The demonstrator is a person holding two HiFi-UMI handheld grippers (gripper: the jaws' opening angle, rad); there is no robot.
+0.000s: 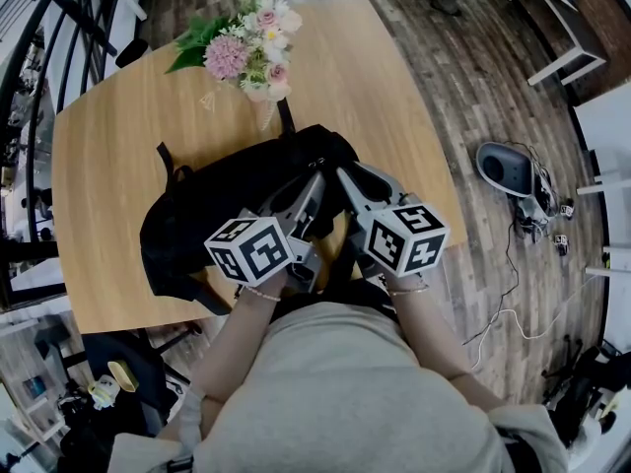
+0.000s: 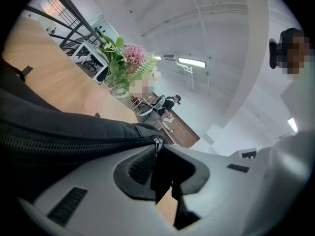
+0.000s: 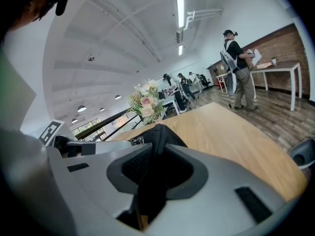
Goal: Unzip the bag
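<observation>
Bag [image 1: 212,210], black and soft, lies slumped on the wooden table [image 1: 108,136], toward its near right edge and just in front of the person. A bouquet of pink and white flowers [image 1: 248,49] lies on the far side of the table, just beyond the bag. Both tools meet at the bag's right end, close beside each other. The left gripper [image 2: 160,149] has its jaws pinched together on the zipper pull [image 2: 157,144], with the closed zipper teeth [image 2: 69,142] running off to the left along the bag's top. The right gripper [image 3: 158,149] is clamped on a raised fold of the bag's black fabric [image 3: 158,132], just right of the left one.
</observation>
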